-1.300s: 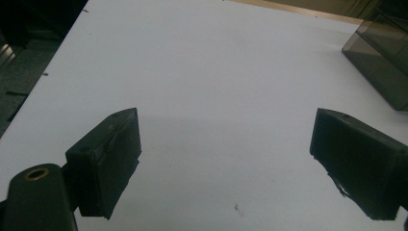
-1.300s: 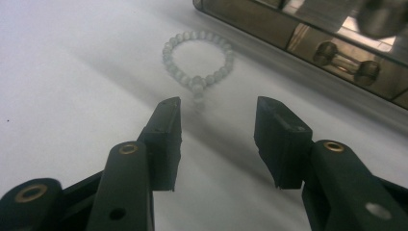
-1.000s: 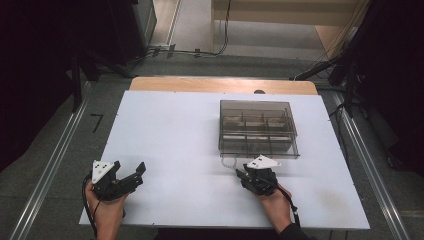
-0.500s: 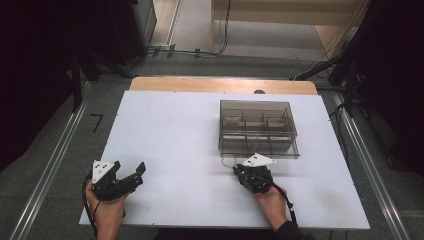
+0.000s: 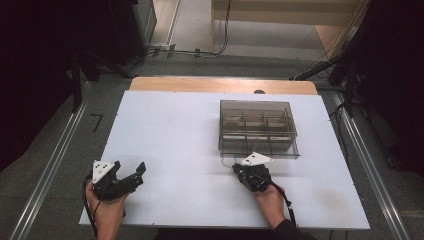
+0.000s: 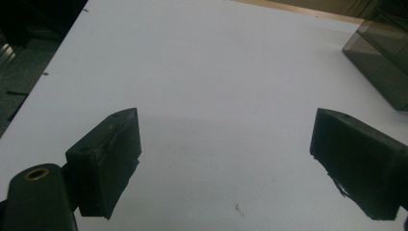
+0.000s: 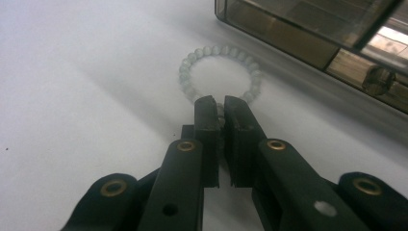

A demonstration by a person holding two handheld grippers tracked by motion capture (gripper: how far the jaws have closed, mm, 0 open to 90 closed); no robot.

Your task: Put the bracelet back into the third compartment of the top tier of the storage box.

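Observation:
A pale bead bracelet (image 7: 219, 72) lies on the white table (image 5: 190, 135) just in front of a smoky clear box (image 5: 257, 127) with compartments. My right gripper (image 7: 219, 108) has just been closing and is now shut on the near side of the bracelet, beads pinched between its fingertips. In the high view the right gripper (image 5: 239, 169) sits at the box's front left corner, where the bracelet (image 5: 227, 161) shows faintly. My left gripper (image 5: 131, 172) rests near the table's front left, open, with nothing between its jaws (image 6: 226, 163).
The box has a small round knob (image 7: 376, 79) on its front. A wooden strip (image 5: 222, 85) runs along the table's far edge. Metal rails (image 5: 50, 170) flank the table on both sides. Bare white surface spreads between the two grippers.
The right gripper has shifted slightly left toward the box's front left corner. The left gripper has stayed where it was.

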